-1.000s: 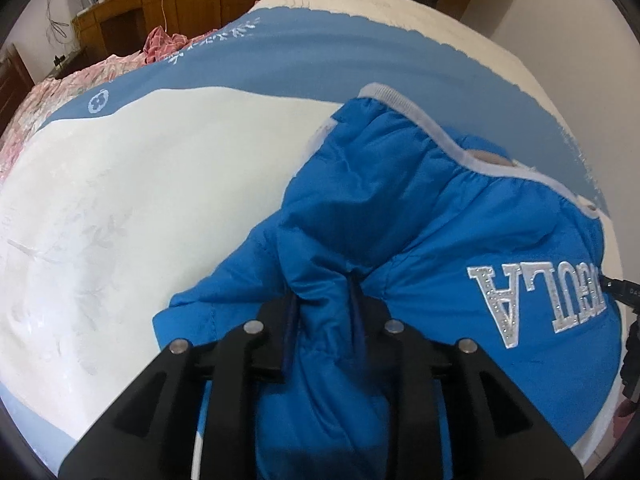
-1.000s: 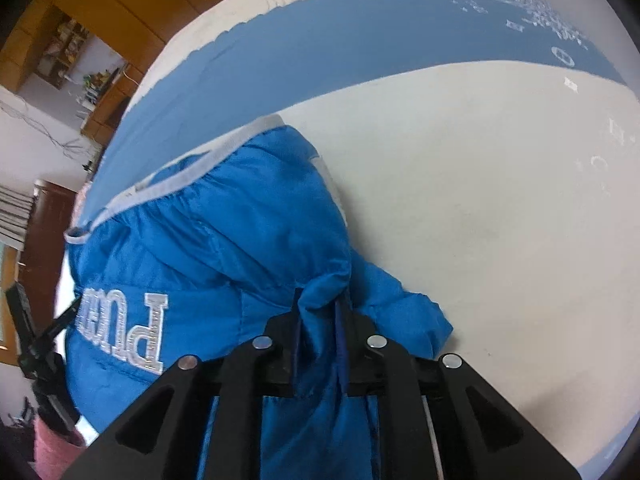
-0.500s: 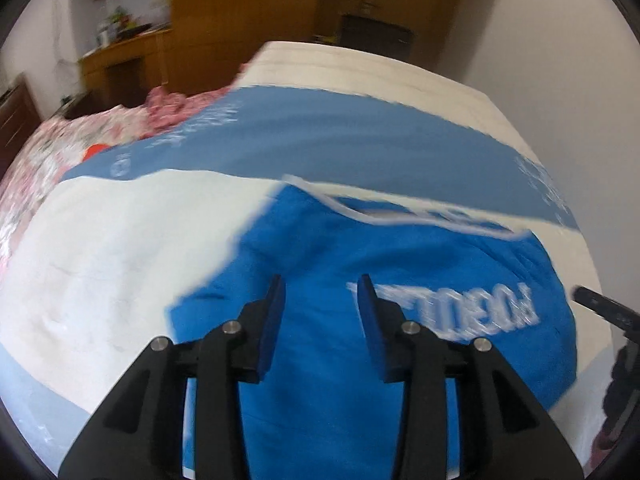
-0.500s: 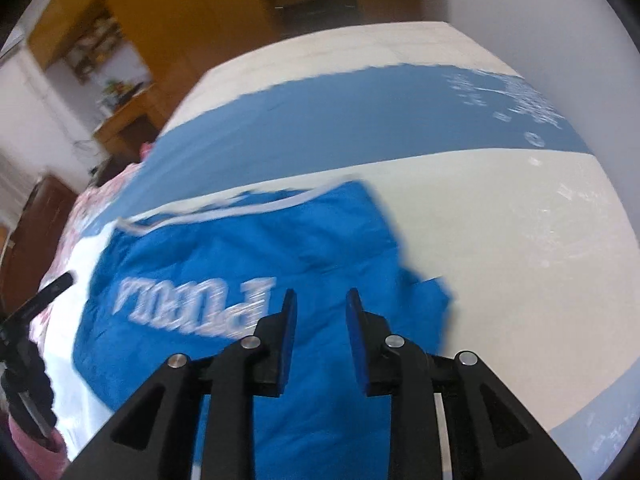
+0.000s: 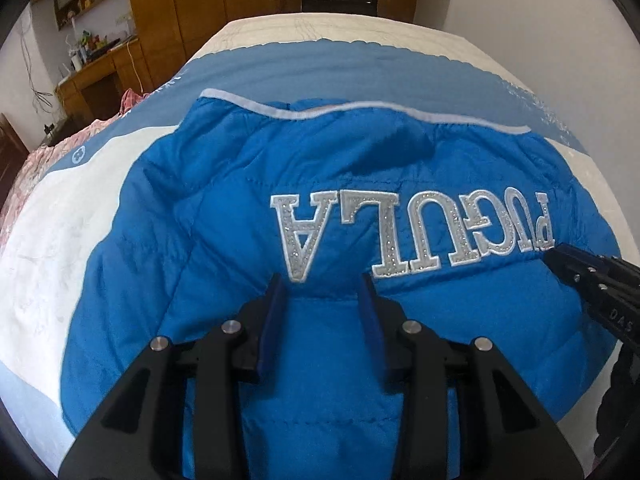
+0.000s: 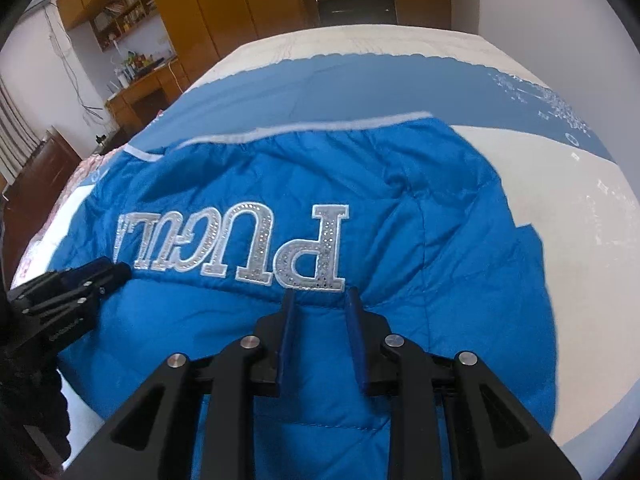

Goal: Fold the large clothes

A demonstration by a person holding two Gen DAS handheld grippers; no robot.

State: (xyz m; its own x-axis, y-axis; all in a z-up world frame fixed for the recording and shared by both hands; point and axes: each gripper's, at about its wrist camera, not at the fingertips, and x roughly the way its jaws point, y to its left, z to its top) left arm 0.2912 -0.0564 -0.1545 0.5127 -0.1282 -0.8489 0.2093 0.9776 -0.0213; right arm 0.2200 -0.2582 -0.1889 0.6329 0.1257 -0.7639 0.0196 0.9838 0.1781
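Note:
A bright blue padded jacket [image 5: 224, 216] lies spread on the bed with silver letters "PUGULA" upside down and a white hem strip at its far edge; it also shows in the right wrist view [image 6: 420, 208]. My left gripper [image 5: 323, 292] is open and empty, hovering over the jacket's near part below the letter A. My right gripper [image 6: 320, 298] is open and empty over the jacket below the letter P. Each gripper shows at the edge of the other's view, the right one in the left wrist view [image 5: 592, 280], the left one in the right wrist view [image 6: 72, 284].
The bed cover [image 5: 52, 240] is white with a blue band [image 5: 320, 64] across the far side. A pink floral cloth [image 5: 24, 168] lies at the left edge. Wooden cabinets [image 5: 200, 8] and a desk [image 5: 96, 72] stand beyond. A white wall [image 5: 540, 20] runs along the right.
Both grippers let go of the blue fabric they pinched and opened. They have pulled back and up. The jacket now lies flat and spread out.

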